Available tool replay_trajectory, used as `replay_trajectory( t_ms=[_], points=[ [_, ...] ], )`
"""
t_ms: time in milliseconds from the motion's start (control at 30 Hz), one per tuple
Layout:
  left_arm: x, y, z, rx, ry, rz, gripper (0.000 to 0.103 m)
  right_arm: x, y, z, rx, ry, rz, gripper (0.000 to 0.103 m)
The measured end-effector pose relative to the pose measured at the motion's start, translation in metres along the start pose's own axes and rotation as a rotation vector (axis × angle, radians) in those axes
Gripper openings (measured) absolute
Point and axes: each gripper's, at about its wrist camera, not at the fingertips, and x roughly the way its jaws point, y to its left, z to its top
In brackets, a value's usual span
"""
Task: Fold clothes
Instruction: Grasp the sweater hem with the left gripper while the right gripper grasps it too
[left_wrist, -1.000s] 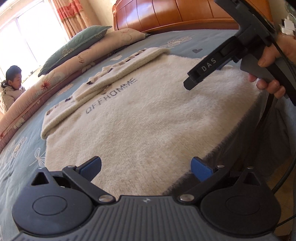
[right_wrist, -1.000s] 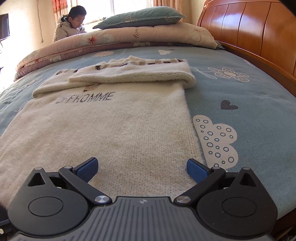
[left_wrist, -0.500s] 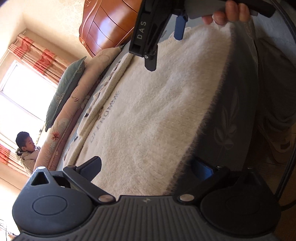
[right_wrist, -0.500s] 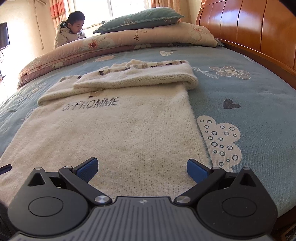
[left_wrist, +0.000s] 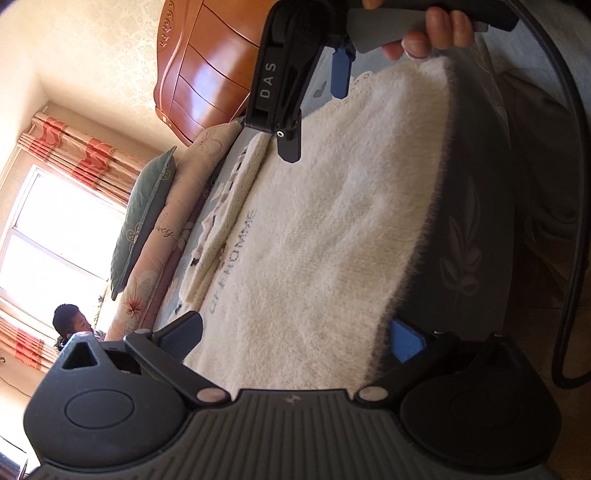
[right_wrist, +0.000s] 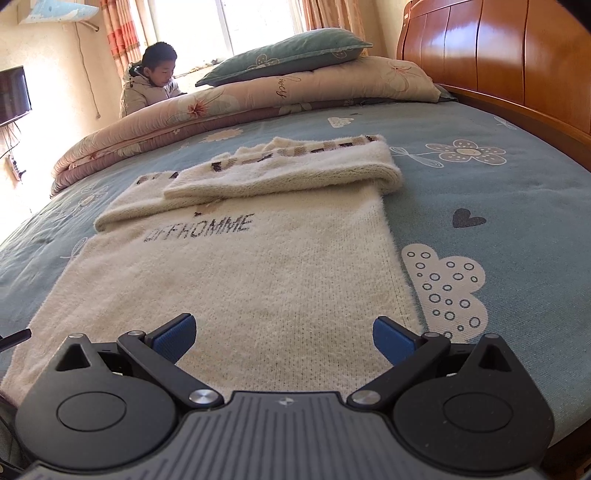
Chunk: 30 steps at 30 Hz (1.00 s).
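A fluffy cream sweater (right_wrist: 258, 266) with dark lettering lies flat on the blue bed sheet (right_wrist: 498, 206), its sleeves folded across the far end. My right gripper (right_wrist: 284, 338) hovers open over the near hem at the sweater's right corner. My left gripper (left_wrist: 295, 338) is rolled on its side and open, straddling the hem (left_wrist: 373, 350) near the bed's edge. In the left wrist view the right gripper (left_wrist: 306, 96) appears at the top, held by a hand (left_wrist: 432, 35), above the sweater's other corner.
A rolled floral quilt (right_wrist: 229, 110) and a green pillow (right_wrist: 288, 55) lie along the far side. The wooden headboard (right_wrist: 509, 59) stands on the right. A person (right_wrist: 151, 85) sits beyond the bed by the window. A cable (left_wrist: 576, 221) hangs beside the mattress.
My left gripper has rolled sideways and dropped toward the hem at the bed's edge. My right gripper has edged forward and lower over the near hem. Both stay open.
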Motion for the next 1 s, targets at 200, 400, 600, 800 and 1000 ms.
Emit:
replay_trajectory(
  t_ms=[200,400,600,800,1000],
  points=[
    [-0.001,0.013,-0.003,-0.076,0.006,0.018,0.102,-0.012,0.017,-0.002,-0.093,-0.054,0.09,0.103],
    [0.0,0.019,-0.015,-0.133,0.034,0.027,0.102,-0.033,0.06,-0.02,-0.381,-0.125,0.243,0.103],
    [-0.004,0.037,-0.028,-0.218,0.057,0.04,0.102,-0.045,0.104,-0.052,-0.68,-0.114,0.324,0.103],
    [-0.007,0.048,-0.03,-0.261,0.04,0.047,0.102,-0.033,0.135,-0.081,-0.89,-0.111,0.204,0.103],
    [-0.009,0.044,-0.036,-0.254,0.036,0.048,0.102,-0.024,0.138,-0.085,-0.931,-0.161,0.026,0.103]
  ],
)
